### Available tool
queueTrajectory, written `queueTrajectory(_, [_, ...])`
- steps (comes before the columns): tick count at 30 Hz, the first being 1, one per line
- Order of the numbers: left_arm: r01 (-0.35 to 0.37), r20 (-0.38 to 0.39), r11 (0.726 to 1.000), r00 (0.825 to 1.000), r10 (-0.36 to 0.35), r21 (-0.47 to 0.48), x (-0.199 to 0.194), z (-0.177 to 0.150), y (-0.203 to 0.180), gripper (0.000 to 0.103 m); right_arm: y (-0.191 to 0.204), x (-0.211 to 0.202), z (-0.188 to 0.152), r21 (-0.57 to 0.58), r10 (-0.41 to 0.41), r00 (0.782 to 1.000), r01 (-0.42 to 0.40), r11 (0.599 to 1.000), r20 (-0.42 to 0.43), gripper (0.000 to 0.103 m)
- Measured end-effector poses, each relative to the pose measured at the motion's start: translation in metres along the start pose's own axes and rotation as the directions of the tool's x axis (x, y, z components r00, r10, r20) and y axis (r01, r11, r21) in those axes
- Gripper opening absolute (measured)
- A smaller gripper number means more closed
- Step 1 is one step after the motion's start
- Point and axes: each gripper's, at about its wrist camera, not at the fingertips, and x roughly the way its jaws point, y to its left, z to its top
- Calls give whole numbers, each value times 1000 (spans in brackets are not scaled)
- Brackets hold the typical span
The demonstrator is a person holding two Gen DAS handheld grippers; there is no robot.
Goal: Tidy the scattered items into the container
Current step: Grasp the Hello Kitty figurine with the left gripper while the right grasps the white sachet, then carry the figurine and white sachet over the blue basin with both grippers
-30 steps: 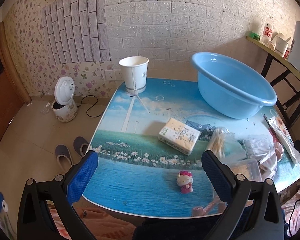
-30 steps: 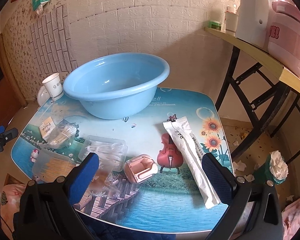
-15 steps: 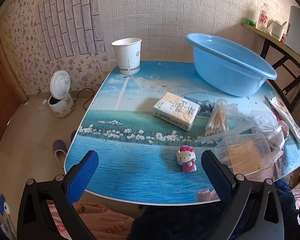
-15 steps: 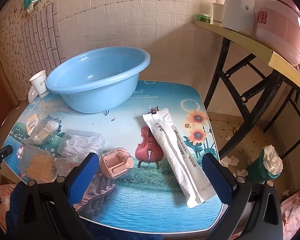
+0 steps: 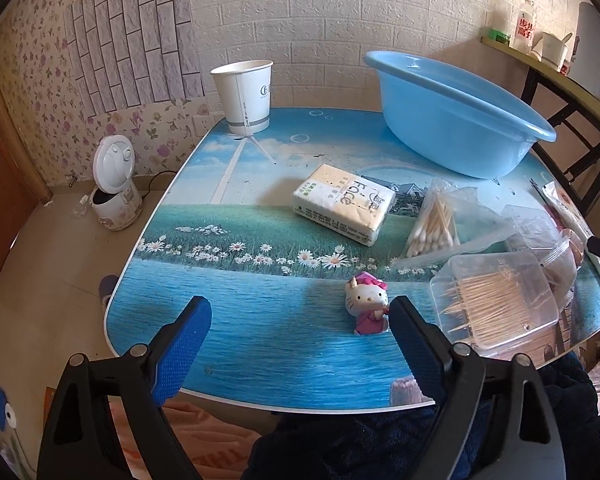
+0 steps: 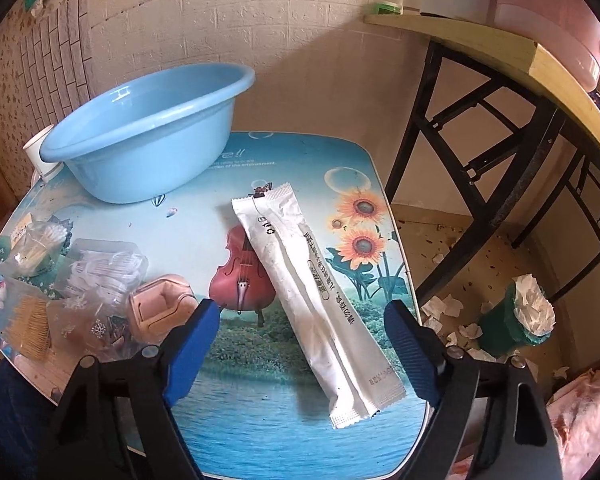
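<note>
While both tools narrow their jaws, neither presses on anything. Between the fingers of the right tool (image 6: 302,322) lies the long white sachet (image 6: 314,300), its long axis running from far left to near right, so this hand is best placed for it. Just inside the right finger of the left tool (image 5: 296,322) stands the cat figurine (image 5: 366,306), upright and not gripped. Farther off, a tissue pack (image 5: 344,203) reads "Face", and the paper cup (image 5: 246,96) carries a small logo. At the far side of the bench (image 5: 260,344) sits the blue basin (image 5: 452,120), holding nothing.
</note>
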Motion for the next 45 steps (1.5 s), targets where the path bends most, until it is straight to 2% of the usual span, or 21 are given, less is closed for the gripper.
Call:
queueTrajectory(8, [11,-4,1000,1000,-11,18,5,0,-9,86,-2,20,1,-11,0,1000,0,1000,-9,85])
queueTrajectory(10, [11,-6,1000,1000,-11,23,6,-1,-11,85,-3,22,3,-7,11,1000,-11,1000,-7,82])
queueTrajectory(13, [14,-15,999,1000,-13,31,10,-2,-13,69,-5,29,5,1,23,1000,-23,1000,-16,75])
queueTrajectory(14, [17,-19,999,1000,-16,29,11,-3,-13,68,-6,31,5,2,25,1000,-25,1000,-19,74])
queueTrajectory(24, [41,26,999,999,-41,23,12,-6,-17,62,-8,40,8,16,45,999,-45,999,-2,74])
queueTrajectory(27, [48,38,998,998,-49,33,11,-6,-20,56,-11,42,9,33,64,998,-64,997,2,68])
queueTrajectory(30, [57,44,998,997,-58,39,10,-6,-22,48,-13,41,9,32,66,998,-66,997,9,58])
queueTrajectory(32, [56,48,998,997,-58,38,8,-7,-23,38,-13,40,8,29,67,998,-67,997,12,51])
queueTrajectory(35, [56,51,998,997,-58,37,7,-7,-24,24,-12,37,6,13,82,997,-82,997,6,47])
queueTrajectory(37, [57,48,998,997,-59,38,7,-7,-24,23,-11,34,3,3,87,996,-88,996,4,45])
queueTrajectory(39, [57,45,998,997,-59,35,7,-6,-24,22,-8,30,0,-10,93,996,-93,996,1,39])
queueTrajectory(41, [56,41,998,998,-58,33,7,-6,-24,22,-7,28,-2,-12,98,995,-98,995,-8,28])
queueTrajectory(45, [56,25,998,998,-56,19,8,-4,-24,22,-10,24,-2,22,117,993,-116,993,-30,19])
